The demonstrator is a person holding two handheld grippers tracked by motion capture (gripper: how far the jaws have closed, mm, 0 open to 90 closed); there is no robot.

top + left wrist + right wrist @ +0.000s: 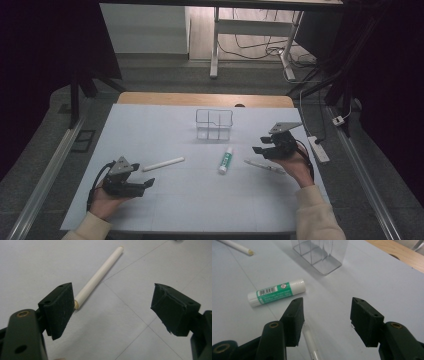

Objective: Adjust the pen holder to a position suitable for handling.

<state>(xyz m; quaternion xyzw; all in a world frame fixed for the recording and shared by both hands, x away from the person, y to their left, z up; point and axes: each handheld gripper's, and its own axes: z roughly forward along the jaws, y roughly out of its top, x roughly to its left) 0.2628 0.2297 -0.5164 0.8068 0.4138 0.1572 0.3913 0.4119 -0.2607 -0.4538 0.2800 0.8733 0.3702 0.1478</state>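
Two grippers, left and right, fingers spread, empty; near one clear organiser lie one glue stick, one white pencil, one clear pen.

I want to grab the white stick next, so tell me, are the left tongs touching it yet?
Cannot tell. In the left gripper view, the white stick's near end disappears behind one pad of the open left tongs; the high view looks too small to settle contact.
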